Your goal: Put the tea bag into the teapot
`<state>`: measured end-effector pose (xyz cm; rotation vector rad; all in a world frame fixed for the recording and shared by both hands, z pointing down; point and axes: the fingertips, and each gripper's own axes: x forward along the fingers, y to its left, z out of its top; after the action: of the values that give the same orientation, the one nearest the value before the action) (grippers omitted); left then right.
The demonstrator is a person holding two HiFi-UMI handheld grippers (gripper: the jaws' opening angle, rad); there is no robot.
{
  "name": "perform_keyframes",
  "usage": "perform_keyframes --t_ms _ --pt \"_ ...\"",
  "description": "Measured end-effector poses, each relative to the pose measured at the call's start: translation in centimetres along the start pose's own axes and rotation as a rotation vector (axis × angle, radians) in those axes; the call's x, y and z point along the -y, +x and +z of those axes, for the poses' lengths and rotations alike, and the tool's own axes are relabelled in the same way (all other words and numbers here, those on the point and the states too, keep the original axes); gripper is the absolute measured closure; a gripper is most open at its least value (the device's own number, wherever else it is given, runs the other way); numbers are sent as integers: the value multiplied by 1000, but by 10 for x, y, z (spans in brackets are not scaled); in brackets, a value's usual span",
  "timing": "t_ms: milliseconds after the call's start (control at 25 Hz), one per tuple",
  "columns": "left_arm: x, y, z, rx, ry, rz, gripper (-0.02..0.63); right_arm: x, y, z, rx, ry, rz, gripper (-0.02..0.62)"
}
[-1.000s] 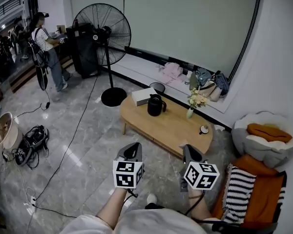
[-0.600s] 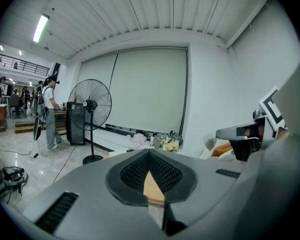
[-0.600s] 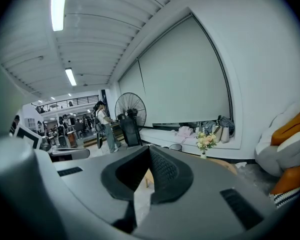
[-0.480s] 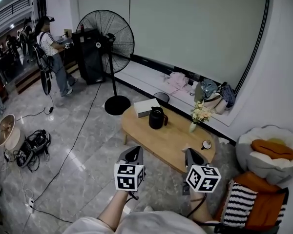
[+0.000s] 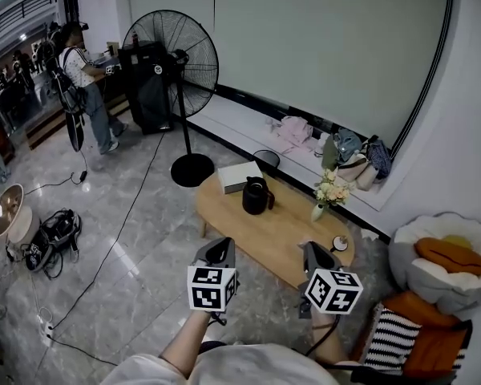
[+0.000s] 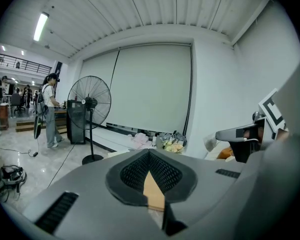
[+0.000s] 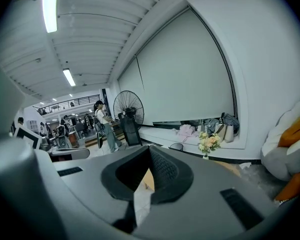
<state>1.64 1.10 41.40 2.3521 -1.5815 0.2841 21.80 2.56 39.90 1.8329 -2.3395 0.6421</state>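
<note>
On the surface [image 5: 293,224] ahead, the teapot [image 5: 256,196] is noted at 1 o'clock from the left tool [image 5: 216,249], 11 o'clock from the right tool [image 5: 313,253], both closed empty; tea bag not discerned.

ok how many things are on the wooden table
4: white box at the far-left end, black teapot beside it, flower vase at the far edge, small cup at the right end. Tiny items may go unseen.
</note>
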Motion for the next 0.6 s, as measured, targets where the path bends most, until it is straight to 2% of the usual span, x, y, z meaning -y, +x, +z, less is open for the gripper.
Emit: perform_keyframes --t_ms 360,600 --pt "-24 10 3 -6 -11 35 589 -5 29 -1 -19 14 24 561" --pt "-42 37 3 -10 -29 30 589 -6 57 4 -16 4 30 561"
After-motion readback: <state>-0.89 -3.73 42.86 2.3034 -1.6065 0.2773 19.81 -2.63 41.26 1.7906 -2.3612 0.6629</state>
